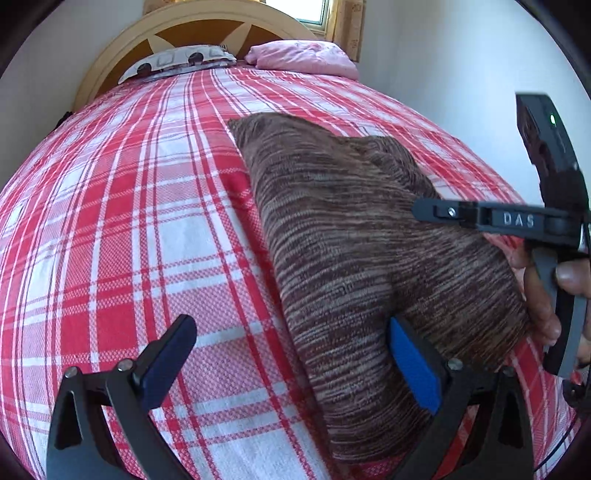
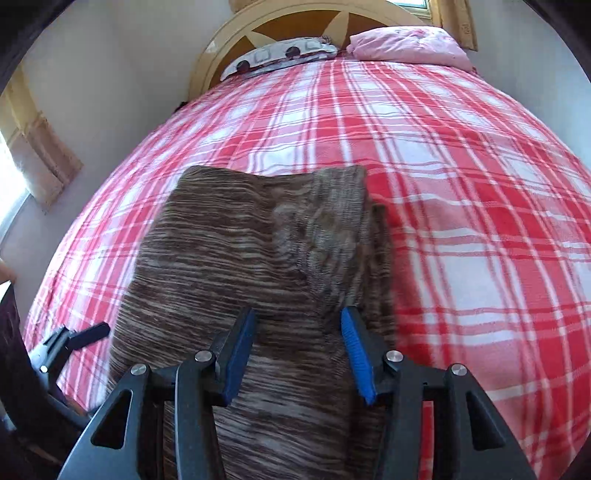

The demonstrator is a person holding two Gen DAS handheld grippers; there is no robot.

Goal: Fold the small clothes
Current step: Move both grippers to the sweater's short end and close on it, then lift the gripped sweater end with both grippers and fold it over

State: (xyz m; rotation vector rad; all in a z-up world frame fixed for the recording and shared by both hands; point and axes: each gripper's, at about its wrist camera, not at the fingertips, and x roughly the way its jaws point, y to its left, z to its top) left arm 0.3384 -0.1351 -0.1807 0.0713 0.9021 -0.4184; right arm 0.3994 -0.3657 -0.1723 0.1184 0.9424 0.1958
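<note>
Blue-padded fingers (image 2: 354, 354) of the right gripper (image 2: 297, 350) stand parted over the brown striped garment (image 2: 236, 251), which lies on a red-and-white plaid bedspread (image 2: 461, 184); the left gripper (image 1: 295, 362) gapes wide at the cloth's edge (one pad touching it). Two pillows (image 1: 303, 57) sit by the curved headboard (image 1: 207, 22), white walls (image 1: 443, 74) around

Bright daylight comes from a window (image 1: 314, 13) behind the headboard — blown out white. Strong fisheye bulge bends the bedspread (image 1: 129, 184), with dark vignette corners. The cloth (image 2: 295, 236) is motion-blurred in the right wrist view — shadows soft.
</note>
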